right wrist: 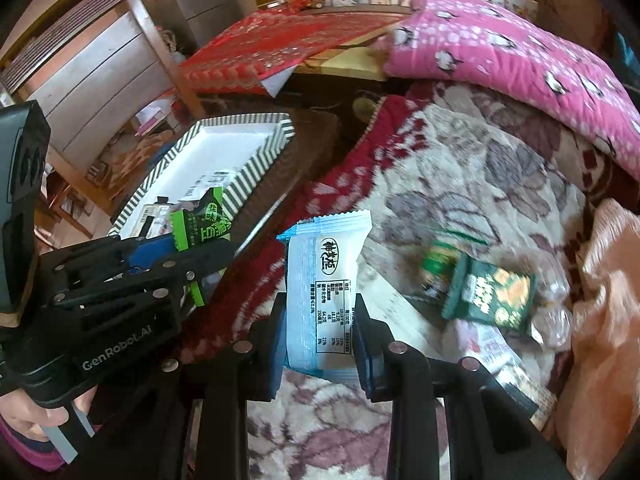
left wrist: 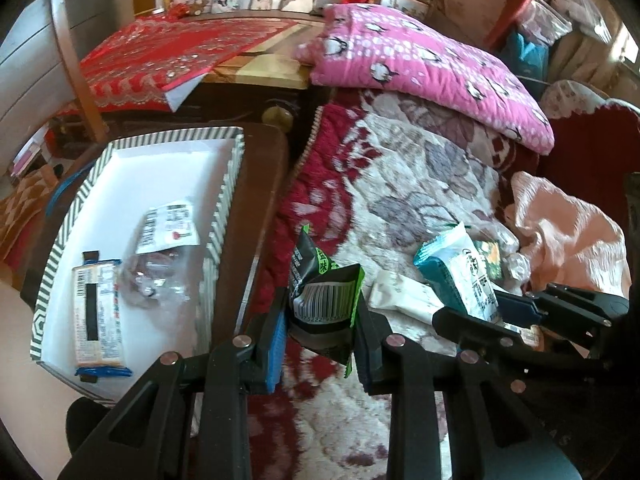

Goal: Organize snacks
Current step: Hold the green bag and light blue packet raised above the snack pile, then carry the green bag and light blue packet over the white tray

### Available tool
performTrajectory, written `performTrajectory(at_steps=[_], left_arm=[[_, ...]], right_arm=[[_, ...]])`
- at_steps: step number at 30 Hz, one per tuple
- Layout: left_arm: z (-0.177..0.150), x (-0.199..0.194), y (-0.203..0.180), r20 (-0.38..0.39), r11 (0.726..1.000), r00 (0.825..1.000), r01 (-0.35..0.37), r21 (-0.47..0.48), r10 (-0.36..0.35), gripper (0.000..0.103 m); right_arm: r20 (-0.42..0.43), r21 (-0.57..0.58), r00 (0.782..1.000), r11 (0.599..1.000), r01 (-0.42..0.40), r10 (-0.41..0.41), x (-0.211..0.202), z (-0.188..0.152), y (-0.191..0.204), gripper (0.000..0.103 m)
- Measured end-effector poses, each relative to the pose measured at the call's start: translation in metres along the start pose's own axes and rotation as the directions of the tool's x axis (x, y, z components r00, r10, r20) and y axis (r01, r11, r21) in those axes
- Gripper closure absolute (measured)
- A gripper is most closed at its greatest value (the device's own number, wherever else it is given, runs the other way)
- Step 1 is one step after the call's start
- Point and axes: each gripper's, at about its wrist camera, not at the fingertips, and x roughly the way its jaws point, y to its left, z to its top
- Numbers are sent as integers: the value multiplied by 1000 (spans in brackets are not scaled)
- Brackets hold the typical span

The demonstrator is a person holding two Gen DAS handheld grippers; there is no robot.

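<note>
Left gripper (left wrist: 320,332): clamped on a black-and-green snack packet (left wrist: 320,300), held above the blanket (left wrist: 420,168) edge.
Right gripper (right wrist: 320,344): clamped on a pale blue packet (right wrist: 326,292).
Striped box (left wrist: 218,216): on the dark table; two packets inside.
Blanket: more snacks near its right edge.

Glossy plastic black-green snack packet (left wrist: 324,300); plush floral blanket (left wrist: 420,184); matt paper striped tray (left wrist: 224,208); quilted pink cloth pillow (left wrist: 432,76).

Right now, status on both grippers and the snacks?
Left gripper shut on black-green packet. Right gripper shut on pale blue packet. Striped box holds three snacks; more on blanket. Nothing blocking.
</note>
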Motion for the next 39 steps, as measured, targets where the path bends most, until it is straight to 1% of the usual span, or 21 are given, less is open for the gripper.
performTrajectory(at_steps=[6, 15, 22, 27, 36, 39], left_arm=[[3, -9, 33, 18, 998, 999, -38, -52, 39, 75], [1, -18, 88, 25, 987, 996, -87, -137, 91, 75], [-5, -19, 131, 13, 969, 991, -127, -213, 133, 75], [-10, -16, 154, -4, 956, 988, -153, -251, 157, 75], [-19, -3, 176, -43, 940, 985, -173, -294, 168, 75], [-20, 0, 180, -42, 937, 983, -181, -298, 176, 75]], right_arm=[[-13, -56, 1000, 998, -22, 21, 12, 16, 27, 72], [-37, -146, 998, 988, -59, 54, 32, 34, 71, 71], [-60, -221, 996, 972, -80, 68, 47, 46, 105, 71], [-93, -268, 992, 958, -103, 80, 64, 52, 128, 71], [-159, -308, 984, 942, -133, 87, 95, 49, 150, 71], [-178, -312, 980, 940, -142, 89, 104, 49, 154, 71]])
